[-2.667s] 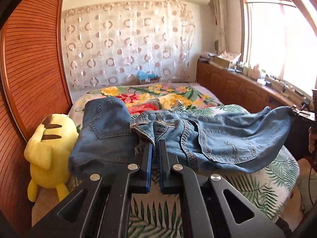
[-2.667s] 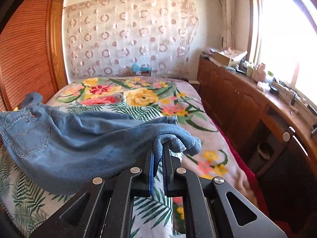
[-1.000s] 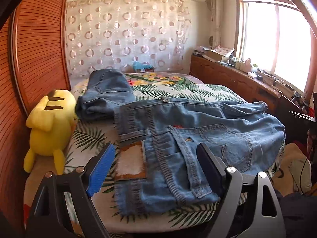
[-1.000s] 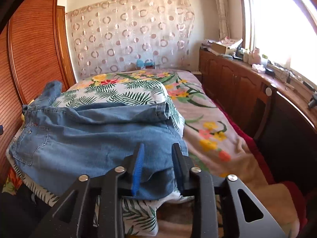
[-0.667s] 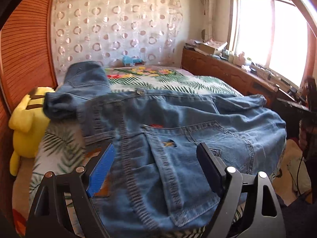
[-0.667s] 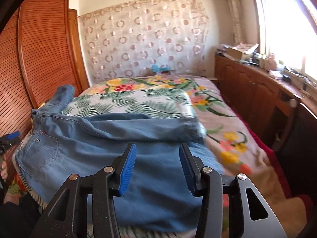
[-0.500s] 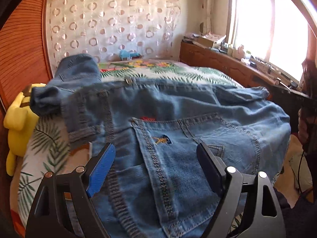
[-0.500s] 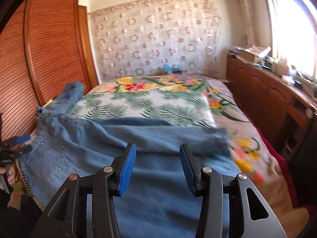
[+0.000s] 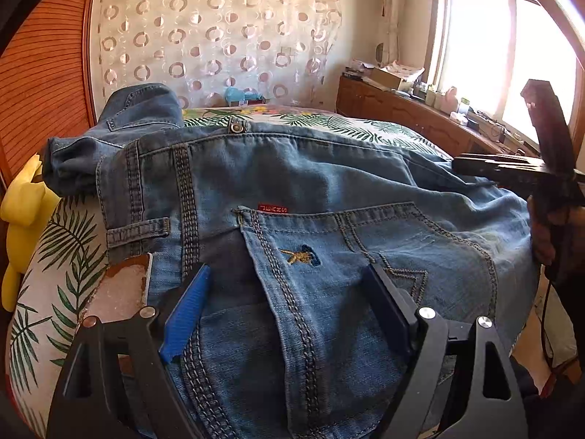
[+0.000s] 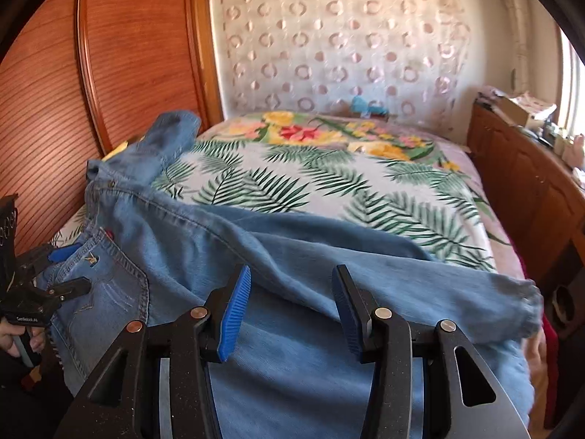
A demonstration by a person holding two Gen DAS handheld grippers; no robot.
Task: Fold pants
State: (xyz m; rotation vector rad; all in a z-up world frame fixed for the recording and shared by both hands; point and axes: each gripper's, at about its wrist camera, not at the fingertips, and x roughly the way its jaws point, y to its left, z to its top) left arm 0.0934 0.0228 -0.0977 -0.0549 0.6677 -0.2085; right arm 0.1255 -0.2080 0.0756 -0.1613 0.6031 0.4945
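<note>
Left wrist view shows the pants spread across the near side of the bed, seat side up, with the back pocket directly ahead of the left gripper. Its fingers are spread wide and empty, hovering low over the waistband end without pinching any denim. In the right wrist view the right gripper is likewise released, its blue pads parted above the leg cloth, near the cuffs at the bed's right edge.

The likely risk is a poor regrasp: if either gripper closes on only the top layer, the lower leg would stay behind and the fold would come out skewed. The upper leg lies at an angle over the lower, so the edges are not aligned, and folding now would probably lock in that wrinkle. The cuffs sit close to the bed edge and could slide off. A second pair of jeans lies touching the waistband; a wide grab there might catch it.

Both grippers point forward and slightly down.
</note>
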